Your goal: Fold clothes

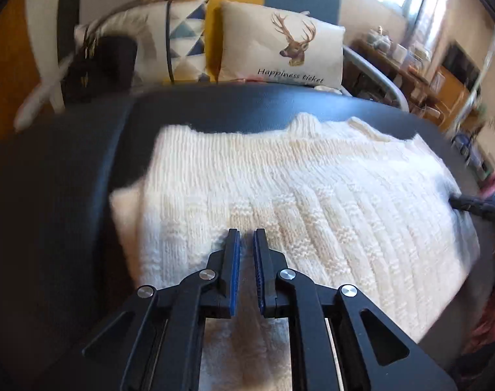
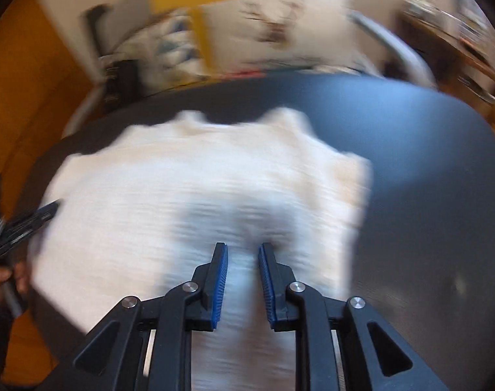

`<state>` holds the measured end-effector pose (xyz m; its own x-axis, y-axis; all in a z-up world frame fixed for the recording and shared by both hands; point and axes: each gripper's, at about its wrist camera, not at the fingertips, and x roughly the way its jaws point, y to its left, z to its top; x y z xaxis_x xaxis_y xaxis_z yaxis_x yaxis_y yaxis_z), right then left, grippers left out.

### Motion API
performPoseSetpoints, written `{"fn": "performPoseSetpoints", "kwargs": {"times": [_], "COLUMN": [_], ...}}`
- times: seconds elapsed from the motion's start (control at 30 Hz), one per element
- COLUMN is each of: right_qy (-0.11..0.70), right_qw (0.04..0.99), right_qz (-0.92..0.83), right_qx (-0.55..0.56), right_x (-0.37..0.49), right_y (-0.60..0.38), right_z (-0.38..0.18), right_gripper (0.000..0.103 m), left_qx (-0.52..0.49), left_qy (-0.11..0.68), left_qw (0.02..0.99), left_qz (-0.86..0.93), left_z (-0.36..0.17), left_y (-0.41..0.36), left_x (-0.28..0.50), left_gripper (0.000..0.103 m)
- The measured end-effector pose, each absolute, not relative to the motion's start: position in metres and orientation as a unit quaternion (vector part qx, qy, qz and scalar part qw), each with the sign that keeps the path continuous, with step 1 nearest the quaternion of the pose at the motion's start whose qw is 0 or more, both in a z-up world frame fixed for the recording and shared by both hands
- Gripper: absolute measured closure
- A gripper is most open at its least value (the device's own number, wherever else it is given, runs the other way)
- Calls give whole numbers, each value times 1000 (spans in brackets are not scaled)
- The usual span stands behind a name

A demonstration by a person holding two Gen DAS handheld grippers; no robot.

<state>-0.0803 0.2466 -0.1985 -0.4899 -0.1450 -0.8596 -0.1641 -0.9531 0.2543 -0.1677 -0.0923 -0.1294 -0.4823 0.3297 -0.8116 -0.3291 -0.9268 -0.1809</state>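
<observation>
I have the white knit sweater lying flat on the dark round table, spread across most of the near half, with what I read as the collar end toward the far side, where two small knit bumps stick up at the far edge. At its left side a thicker layer shows underneath, so I judge that one side is already folded in, though I cannot tell how many folds are done.

Left gripper: low over the near edge of the sweater, jaws a narrow gap apart, knit visible between the blue pads. I cannot tell whether any fabric is pinched; it looks to me empty and slightly parted.

Right gripper: also over the near part of the sweater, jaws parted wider, nothing between them. This view is heavily motion-blurred, so fine detail is lost. The other gripper's tip appears at the far left of this view, at the sweater's left edge.

Step in hand, my judgement: between folds, both tools positioning for a new grasp along the near hem.

Next move calls for: both jaws lowered onto the near edge, well apart, catching every layer, then carrying the hem toward the far edge evenly. Risk: bulky knit slipping or grabbing the top layer only.

Background: a deer cushion beyond the table.
</observation>
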Motion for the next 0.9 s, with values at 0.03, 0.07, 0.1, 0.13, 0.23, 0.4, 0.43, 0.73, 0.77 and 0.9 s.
{"fn": "performPoseSetpoints", "kwargs": {"times": [0.03, 0.07, 0.1, 0.13, 0.23, 0.4, 0.43, 0.73, 0.77, 0.9], "right_qy": [162, 170, 178, 187, 212, 254, 262, 272, 261, 271], "right_qw": [9, 13, 16, 20, 31, 49, 52, -1, 13, 40], "right_qz": [848, 846, 844, 842, 836, 824, 822, 834, 822, 818], "right_qx": [-505, -505, -505, -505, -505, -504, -503, -480, -505, -505], "right_x": [-75, -69, -64, -58, -41, -13, -8, 8, 2, 2], "right_y": [250, 253, 256, 259, 268, 283, 286, 265, 262, 267], "right_z": [-199, -200, -201, -202, -205, -210, -211, -193, -205, -205], "right_gripper": [84, 84, 84, 84, 84, 84, 84, 81, 82, 81], "left_qx": [-470, -464, -460, -457, -457, -485, -484, -468, -477, -474], "left_qy": [-13, -23, -37, -53, -55, -36, -46, -43, -35, -61], "left_qw": [188, 186, 189, 198, 202, 177, 176, 174, 164, 164], "left_qz": [862, 866, 867, 866, 864, 856, 856, 865, 863, 863], "left_z": [-127, -122, -117, -114, -116, -141, -137, -133, -141, -141], "left_y": [-97, -101, -106, -111, -115, -116, -119, -122, -122, -133], "left_x": [-167, -162, -155, -147, -126, -120, -119, -86, -88, -84], "left_gripper": [94, 94, 94, 94, 90, 90, 90, 89, 89, 89]}}
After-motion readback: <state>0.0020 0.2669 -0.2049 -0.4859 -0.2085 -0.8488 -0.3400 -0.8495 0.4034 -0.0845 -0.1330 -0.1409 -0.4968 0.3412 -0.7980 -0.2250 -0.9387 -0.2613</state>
